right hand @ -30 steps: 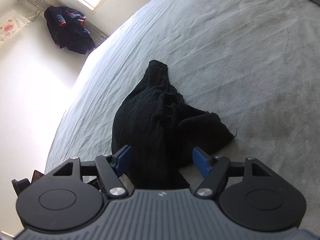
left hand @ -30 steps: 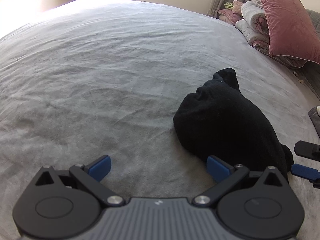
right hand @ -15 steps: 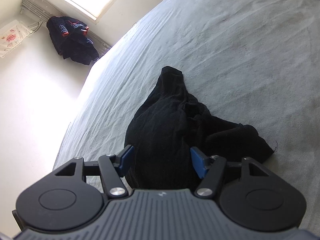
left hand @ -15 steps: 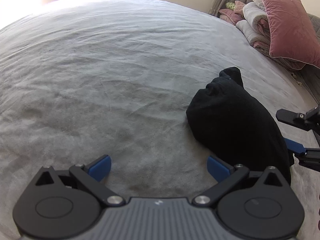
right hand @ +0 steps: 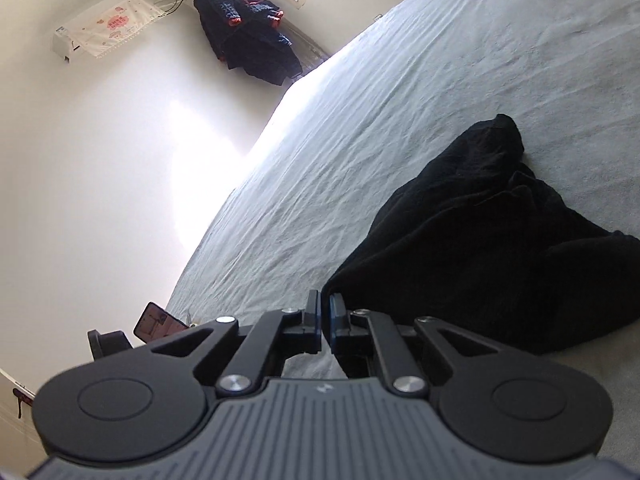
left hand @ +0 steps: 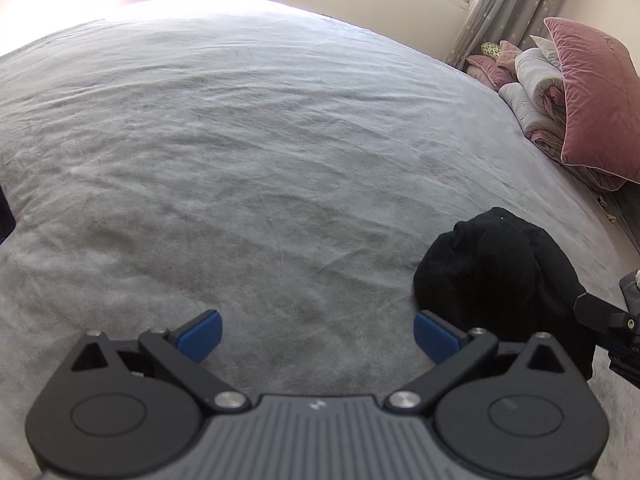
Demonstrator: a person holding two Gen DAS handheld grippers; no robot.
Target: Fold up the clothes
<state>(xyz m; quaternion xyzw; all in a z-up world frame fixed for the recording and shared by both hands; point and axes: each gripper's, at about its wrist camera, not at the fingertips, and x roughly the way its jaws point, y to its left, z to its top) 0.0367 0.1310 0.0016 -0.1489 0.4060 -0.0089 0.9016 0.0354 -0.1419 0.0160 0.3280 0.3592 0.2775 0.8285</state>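
A black garment lies crumpled on the grey bed. My right gripper is at the garment's near left edge. Its jaws are closing and stand almost together, with a thin fold of the black cloth pinched between the blue pads. In the left wrist view the same garment is a dark heap at the lower right. My left gripper hangs open over bare sheet just left of the heap, with nothing between its fingers. A part of the right gripper shows at the right edge, against the heap.
A pink pillow and rolled bedding are stacked at the bed's far right. A dark jacket hangs on the wall by the window. A phone stands beside the bed's edge. Wide wrinkled sheet spreads out left of the garment.
The right gripper's jaws went from wide open around the garment to closed on its near edge. The left gripper drifted left, so the garment now sits further right in its view.
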